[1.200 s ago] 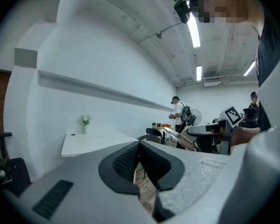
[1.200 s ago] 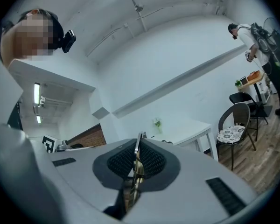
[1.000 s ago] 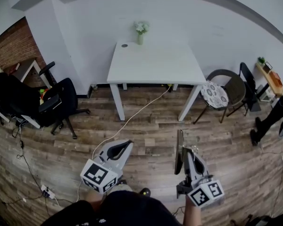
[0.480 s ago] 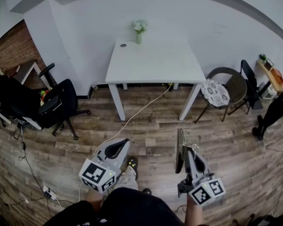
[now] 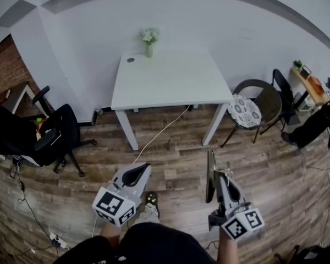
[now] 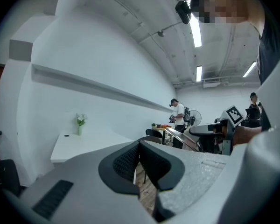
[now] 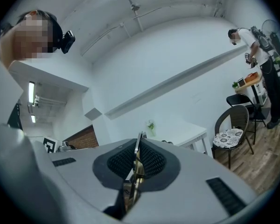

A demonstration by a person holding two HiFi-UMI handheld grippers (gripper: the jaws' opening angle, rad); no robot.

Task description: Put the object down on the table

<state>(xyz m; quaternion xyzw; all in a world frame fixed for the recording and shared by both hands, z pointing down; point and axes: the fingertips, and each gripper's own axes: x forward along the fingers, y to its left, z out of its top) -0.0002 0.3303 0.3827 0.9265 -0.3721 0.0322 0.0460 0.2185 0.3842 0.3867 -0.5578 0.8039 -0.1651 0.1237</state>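
The white table (image 5: 170, 78) stands ahead against the wall, with a small vase of flowers (image 5: 148, 40) at its back edge. My right gripper (image 5: 216, 176) is over the wooden floor, shut on a thin flat dark object (image 5: 209, 169) that sticks up edge-on past the jaws. In the right gripper view the object's (image 7: 139, 148) metal edge runs between the black pads, and the table (image 7: 189, 135) lies beyond. My left gripper (image 5: 138, 173) hovers at the left, shut, with nothing between its pads (image 6: 130, 160). Both grippers are well short of the table.
A black office chair (image 5: 58, 131) stands at the left, a wicker chair with a patterned cushion (image 5: 248, 108) right of the table. A white cable (image 5: 159, 133) runs over the floor under the table. A person (image 5: 313, 122) stands at the far right.
The whole view has advanced toward the table, which now sits nearer and more to the left. Both grippers hold the same pose, the right one still closed on the object.
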